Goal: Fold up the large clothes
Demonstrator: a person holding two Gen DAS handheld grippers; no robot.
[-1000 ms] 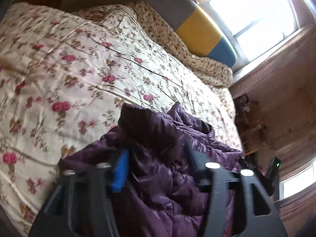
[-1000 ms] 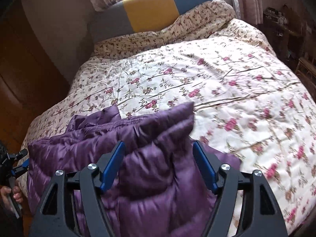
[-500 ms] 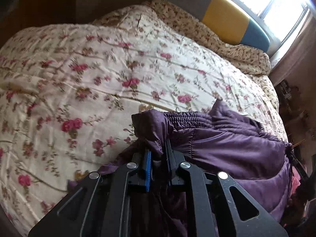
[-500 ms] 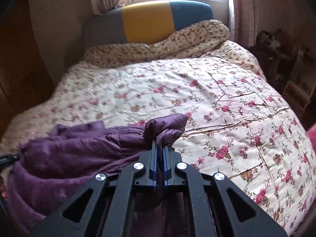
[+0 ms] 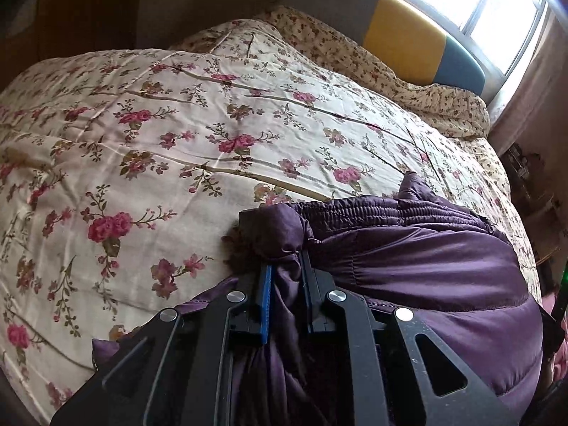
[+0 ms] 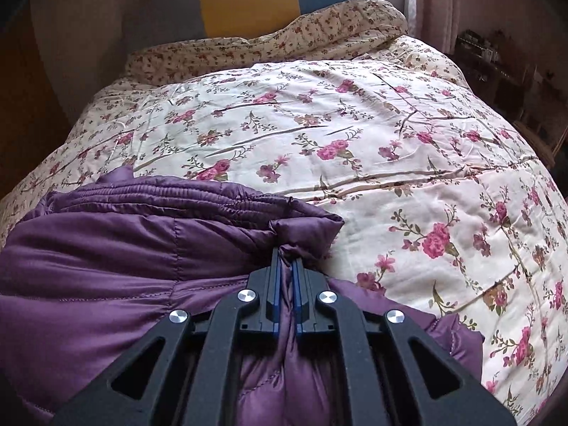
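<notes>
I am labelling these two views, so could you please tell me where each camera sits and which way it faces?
Left wrist: on the left gripper, angled down across the floral quilt towards the headboard and window; its jaws are opening slightly, still pinching the purple jacket.
Right wrist: on the right gripper, angled down towards the headboard; jaws shut on the jacket's other corner.
Shared: jacket, quilt, headboard.

One purple jacket point(image 5: 426, 266) - one floral quilt point(image 5: 177, 142) - two tools.
</notes>
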